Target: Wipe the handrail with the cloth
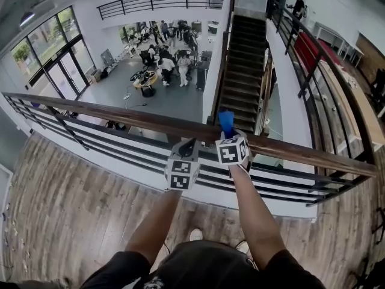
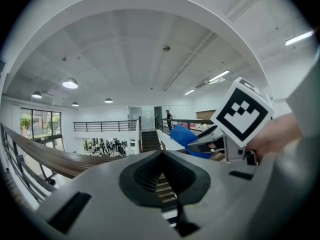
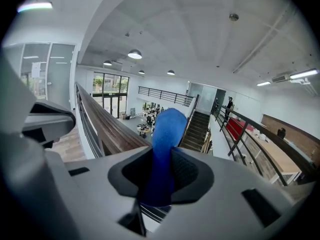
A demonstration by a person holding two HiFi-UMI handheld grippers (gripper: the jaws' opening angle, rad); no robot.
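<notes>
The right tool (image 1: 227, 135) is clenched on the blue cloth (image 1: 226, 122). In the right gripper view the cloth (image 3: 167, 134) fills the hollow between the dark pads of the right tool (image 3: 164, 171) and sticks out past the jaw tips as a rounded tongue. From the head view this tool sits right over the brown wooden handrail (image 1: 120, 114), with the free end of the cloth reaching beyond the rail's far edge. No view shows whether the cloth presses on the wood. In the right gripper view the handrail (image 3: 102, 124) runs away to the left of the cloth. The left tool (image 1: 187, 146) is just beside the right one, near the rail's close edge. In the left gripper view, the left tool (image 2: 162, 176) has its jaws drawn together with nothing between them, only a thin slit showing steps beyond. Past the rail a staircase (image 1: 243, 59) drops to a lower floor where people (image 1: 162, 56) are gathered.
</notes>
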